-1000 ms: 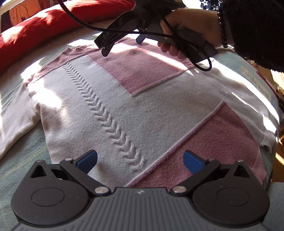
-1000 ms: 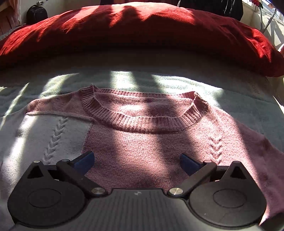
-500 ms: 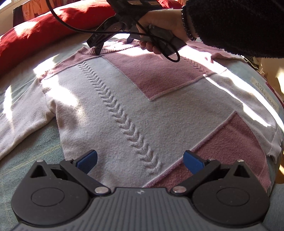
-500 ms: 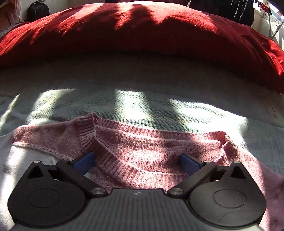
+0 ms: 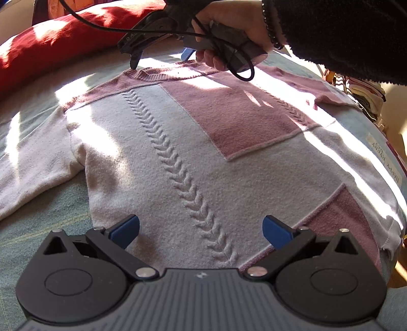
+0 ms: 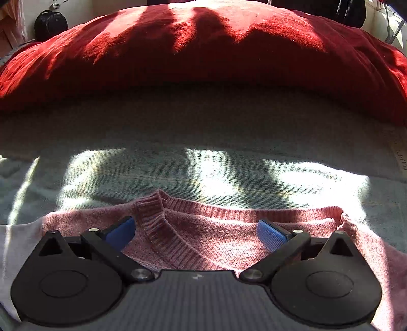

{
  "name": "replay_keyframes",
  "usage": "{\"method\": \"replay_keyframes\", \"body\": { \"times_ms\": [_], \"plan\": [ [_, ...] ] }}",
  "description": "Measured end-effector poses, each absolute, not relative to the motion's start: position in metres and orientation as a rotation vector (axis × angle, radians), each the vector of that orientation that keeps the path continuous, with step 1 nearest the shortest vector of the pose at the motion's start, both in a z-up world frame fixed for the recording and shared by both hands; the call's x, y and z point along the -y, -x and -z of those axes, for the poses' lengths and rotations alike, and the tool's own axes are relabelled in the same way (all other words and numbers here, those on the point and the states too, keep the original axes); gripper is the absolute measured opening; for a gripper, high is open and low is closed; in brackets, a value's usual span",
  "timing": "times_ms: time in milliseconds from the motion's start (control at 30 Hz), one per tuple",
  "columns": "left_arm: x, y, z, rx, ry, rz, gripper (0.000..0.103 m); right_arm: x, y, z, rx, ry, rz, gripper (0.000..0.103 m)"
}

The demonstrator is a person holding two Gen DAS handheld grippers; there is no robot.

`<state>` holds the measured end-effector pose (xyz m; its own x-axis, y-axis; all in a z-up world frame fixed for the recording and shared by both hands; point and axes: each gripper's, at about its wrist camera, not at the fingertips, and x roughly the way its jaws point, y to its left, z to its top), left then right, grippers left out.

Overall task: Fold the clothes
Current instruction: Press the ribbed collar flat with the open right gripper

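While sun stripes fall across the bed, a pink-and-white sweater point(image 5: 193, 157) lies flat, front up, on a pale green blanket point(image 6: 203, 173). Seen from the left wrist camera, its ribbed collar point(image 5: 162, 75) sits at 12 o'clock, one white sleeve point(image 5: 33, 173) runs off toward 9 o'clock, and the hem reaches 4 o'clock. A raised braid pattern runs from the collar down toward 6 o'clock.

Left gripper point(image 5: 201, 228): blue fingers spread wide, nothing between them, low over the white lower body of the sweater. Whether the tips touch the knit cannot be told.

Right gripper point(image 6: 195, 233): fingers also spread wide, holding nothing. In its own camera the collar point(image 6: 157, 224) lies right between and below the fingers, the left fingertip point(image 6: 122, 233) just beside the collar's ribbed edge. From the left wrist camera the same tool shows at 12 o'clock, tilted down with one tip at the collar's far edge, gripped by a hand point(image 5: 229, 30) in a dark fuzzy sleeve point(image 5: 343, 35) with a bead bracelet point(image 5: 269, 25) at the wrist. A black cable point(image 5: 101, 24) trails from it.

Beyond the blanket, at 12 o'clock in the right wrist camera, lies a big red pillow point(image 6: 203, 56), half in shadow. A dark bag point(image 6: 51, 24) sits at 11 o'clock behind it.
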<state>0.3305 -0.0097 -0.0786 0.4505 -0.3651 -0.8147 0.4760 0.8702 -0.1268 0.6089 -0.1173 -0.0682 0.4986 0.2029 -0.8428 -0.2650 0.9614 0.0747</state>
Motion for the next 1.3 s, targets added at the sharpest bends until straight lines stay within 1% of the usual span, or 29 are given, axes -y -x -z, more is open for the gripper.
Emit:
{"method": "replay_keyframes", "body": {
  "times_ms": [67, 167, 200, 300, 367, 533, 600, 800, 867, 1000, 1167, 1300],
  "plan": [
    [0.008, -0.331, 0.078, -0.970, -0.119, 0.514, 0.102, 0.103, -0.600, 0.071, -1.033, 0.080, -0.310, 0.103],
    [0.003, -0.330, 0.080, -0.974, -0.108, 0.494, 0.102, 0.073, -0.600, 0.091, -1.055, 0.176, -0.337, 0.103],
    [0.002, -0.330, 0.080, -0.977, -0.106, 0.488, 0.102, 0.065, -0.605, 0.099, -1.052, 0.214, -0.323, 0.103],
    [0.000, -0.327, 0.081, -0.981, -0.103, 0.478, 0.102, 0.056, -0.621, 0.101, -1.013, 0.197, -0.292, 0.103],
    [0.000, -0.327, 0.080, -0.978, -0.100, 0.477, 0.102, 0.054, -0.626, 0.091, -1.021, 0.173, -0.288, 0.103],
    [0.000, -0.330, 0.078, -0.967, -0.077, 0.474, 0.102, 0.045, -0.597, 0.054, -1.028, 0.143, -0.405, 0.103],
    [0.000, -0.331, 0.078, -0.963, -0.071, 0.474, 0.102, 0.034, -0.584, 0.053, -1.058, 0.126, -0.464, 0.103],
    [0.004, -0.327, 0.079, -0.968, -0.083, 0.482, 0.102, -0.014, -0.573, 0.087, -1.091, 0.211, -0.504, 0.103],
    [0.005, -0.325, 0.079, -0.967, -0.087, 0.486, 0.102, -0.025, -0.582, 0.095, -1.062, 0.238, -0.477, 0.103],
    [0.006, -0.324, 0.076, -0.957, -0.081, 0.493, 0.102, -0.027, -0.600, 0.088, -1.075, 0.194, -0.457, 0.103],
    [0.006, -0.325, 0.073, -0.947, -0.057, 0.488, 0.102, -0.013, -0.581, 0.065, -1.093, 0.205, -0.523, 0.103],
    [0.008, -0.321, 0.074, -0.947, -0.054, 0.491, 0.102, -0.009, -0.567, 0.081, -1.128, 0.247, -0.530, 0.103]
  ]
}}
